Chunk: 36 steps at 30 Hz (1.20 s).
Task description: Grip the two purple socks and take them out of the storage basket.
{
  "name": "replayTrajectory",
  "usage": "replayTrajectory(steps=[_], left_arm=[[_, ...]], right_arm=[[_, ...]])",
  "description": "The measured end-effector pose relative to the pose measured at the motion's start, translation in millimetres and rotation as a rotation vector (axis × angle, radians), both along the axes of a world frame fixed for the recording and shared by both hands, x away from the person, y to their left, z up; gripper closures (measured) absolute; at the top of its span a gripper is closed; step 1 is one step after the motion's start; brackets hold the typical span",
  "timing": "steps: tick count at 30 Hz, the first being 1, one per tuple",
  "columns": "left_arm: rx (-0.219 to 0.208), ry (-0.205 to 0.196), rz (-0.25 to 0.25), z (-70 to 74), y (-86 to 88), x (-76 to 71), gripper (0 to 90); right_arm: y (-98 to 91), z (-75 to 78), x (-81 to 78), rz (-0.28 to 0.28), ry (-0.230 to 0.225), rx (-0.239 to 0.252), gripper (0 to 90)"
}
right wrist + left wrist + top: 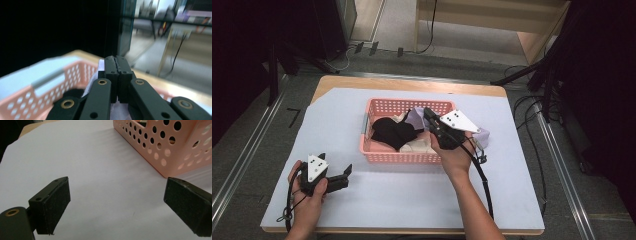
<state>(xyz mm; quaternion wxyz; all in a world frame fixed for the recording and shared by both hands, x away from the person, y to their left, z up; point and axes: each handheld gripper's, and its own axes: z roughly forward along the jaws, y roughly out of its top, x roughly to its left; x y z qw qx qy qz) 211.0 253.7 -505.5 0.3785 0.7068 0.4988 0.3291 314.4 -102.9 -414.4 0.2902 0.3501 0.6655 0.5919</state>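
Left gripper (343, 176) is resting low over the white sheet (412, 190), jaws spread wide, nothing between them. Pink basket (399, 156) is sitting mid-table, holding black cloth (392, 131) and pale cloth (416, 119). Right gripper (428, 114) is hovering over the basket, jaws pressed together on the pale cloth.

So the left tool (116, 206) is sitting low over the table (100, 182), which has a pale lavender-white sheet over it. Jaws are spread wide apart with nothing in between, just bare sheet. Both black pads (56, 205) look a bit scuffed and dusty. Up in the top right there's a corner of a pink basket (160, 147) with round holes punched all over its walls, just past the right-hand jaw. Bit of bare wood table edge peeks out top left.
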Motion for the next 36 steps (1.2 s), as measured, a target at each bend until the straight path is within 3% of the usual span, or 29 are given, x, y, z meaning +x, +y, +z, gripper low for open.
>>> replayTrajectory(steps=[4,5,6,10,12,17,28,36], left_arm=[[-0.001,0.000,0.000,0.1,0.2,0.0,7.5],[0.001,0.002,-0.002,0.1,0.4,0.0,7.5],[0.000,0.002,-0.001,0.1,0.6,0.1,7.5],[0.001,0.003,-0.001,0.2,0.6,0.2,7.5],[0.001,0.002,-0.001,0.2,0.7,0.3,7.5],[0.001,0.003,0.000,0.2,0.8,0.3,7.5],[0.000,0.004,0.004,0.2,0.7,0.2,7.5],[0.003,0.006,0.002,0.4,0.9,0.1,7.5]], right_arm=[[-6.5,1.2,0.7,-0.037,-0.109,0.015,89.8],[-6.5,1.2,0.7,-0.037,-0.109,0.015,89.8],[-11.0,2.3,0.5,-0.055,-0.152,0.017,89.8],[-19.6,5.5,-1.7,-0.086,-0.203,0.039,89.8],[-30.8,8.9,-2.5,-0.132,-0.240,0.053,89.8],[-52.2,8.8,-0.6,-0.195,-0.232,0.062,89.8],[-85.6,-3.3,0.9,-0.294,-0.221,0.034,89.8],[-108.2,-25.7,4.4,-0.386,-0.151,-0.008,89.8]])
